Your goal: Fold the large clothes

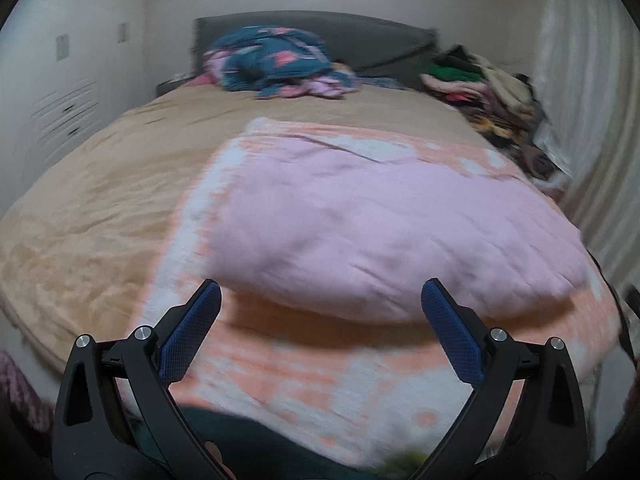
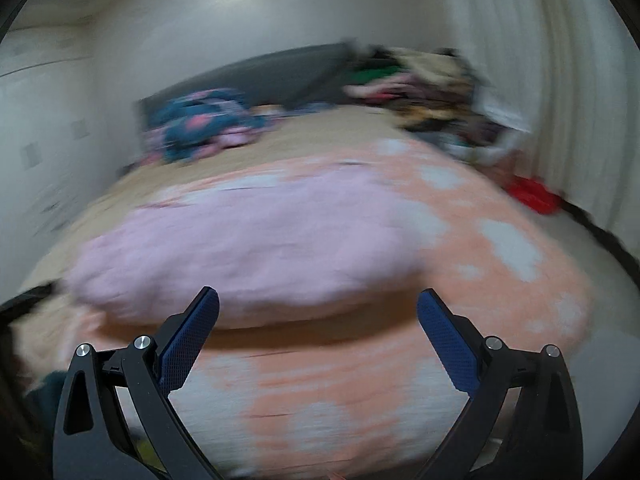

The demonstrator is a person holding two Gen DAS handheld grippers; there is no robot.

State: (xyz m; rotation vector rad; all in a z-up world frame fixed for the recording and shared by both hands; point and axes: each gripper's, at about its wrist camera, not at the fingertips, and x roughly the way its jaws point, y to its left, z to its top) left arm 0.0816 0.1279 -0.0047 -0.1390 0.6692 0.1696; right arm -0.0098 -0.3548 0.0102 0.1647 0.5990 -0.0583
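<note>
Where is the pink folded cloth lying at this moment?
In both wrist views the pink folded cloth lies on the orange-and-white blanket at the near end of the bed, just ahead of both open grippers.

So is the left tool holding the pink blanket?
No, the left tool is wide open with nothing between its fingers, and the pink blanket lies on the bed beyond it.

A bed [image 1: 100, 200] under a tan cover fills the room, its grey headboard [image 1: 360, 36] against the pale back wall. White curtains [image 1: 592, 120] hang right of the bed; white cupboards [image 1: 60, 92] stand left.

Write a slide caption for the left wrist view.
Open left gripper faces a folded pink garment on the bed.
</note>
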